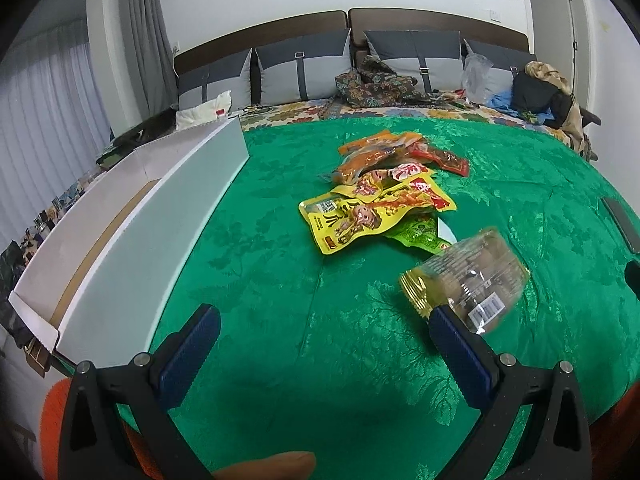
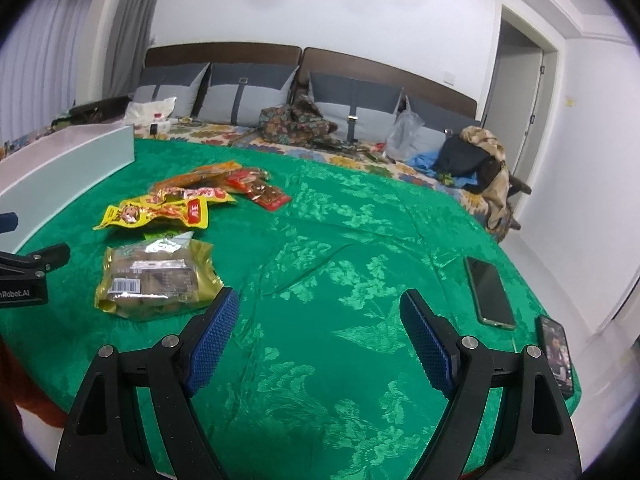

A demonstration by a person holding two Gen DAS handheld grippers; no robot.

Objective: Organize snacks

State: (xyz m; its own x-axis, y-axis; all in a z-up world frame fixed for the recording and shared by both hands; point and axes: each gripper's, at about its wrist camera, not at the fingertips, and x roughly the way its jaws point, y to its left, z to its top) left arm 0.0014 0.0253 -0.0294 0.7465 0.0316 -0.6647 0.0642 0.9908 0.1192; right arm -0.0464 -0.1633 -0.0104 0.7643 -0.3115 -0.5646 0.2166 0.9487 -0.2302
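Several snack packets lie on a green bedspread [image 1: 280, 288]. A clear gold-edged packet [image 1: 468, 280] lies nearest, just beyond my left gripper's right fingertip; it also shows in the right wrist view [image 2: 154, 280]. Behind it lie a green packet [image 1: 420, 234], a yellow packet [image 1: 360, 216] and orange and red packets [image 1: 384, 156]. My left gripper [image 1: 324, 320] is open and empty. My right gripper [image 2: 320, 308] is open and empty over bare bedspread [image 2: 340, 280], right of the gold packet. The left gripper's body [image 2: 28, 276] shows at the right view's left edge.
A long white open box [image 1: 132, 220] stands along the bed's left side. Two phones [image 2: 490, 292] [image 2: 556, 360] lie at the right edge. Pillows, clothes and a plastic bag [image 1: 476, 76] sit at the headboard.
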